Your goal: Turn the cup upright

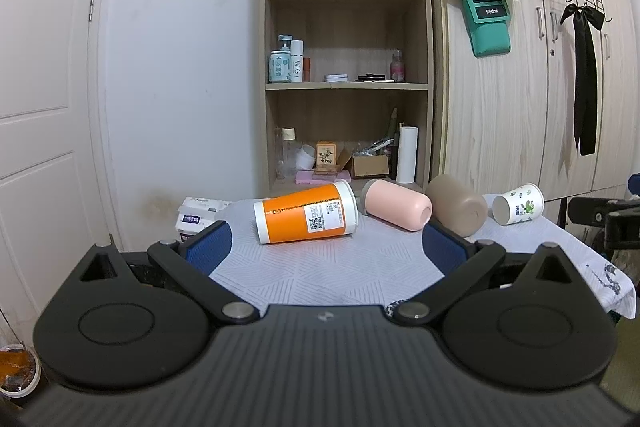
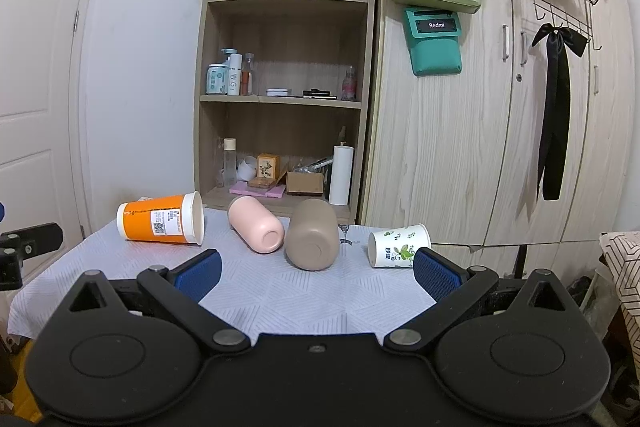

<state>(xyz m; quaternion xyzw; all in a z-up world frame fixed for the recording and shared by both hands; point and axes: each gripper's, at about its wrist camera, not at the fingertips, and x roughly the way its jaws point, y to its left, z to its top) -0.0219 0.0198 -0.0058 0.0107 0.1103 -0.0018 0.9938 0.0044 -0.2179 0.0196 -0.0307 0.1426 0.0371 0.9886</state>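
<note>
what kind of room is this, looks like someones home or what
Most likely a bedroom or storage corner of a home: a wooden wardrobe with a black ribbon bow hung on it, an open shelf of toiletry bottles, and a cloth-covered table holding tipped-over cups.

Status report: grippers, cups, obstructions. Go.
Left gripper open, right gripper open, both empty. Orange paper cup, pink cup, taupe cup, floral paper cup all on their sides. Nothing blocking.
</note>
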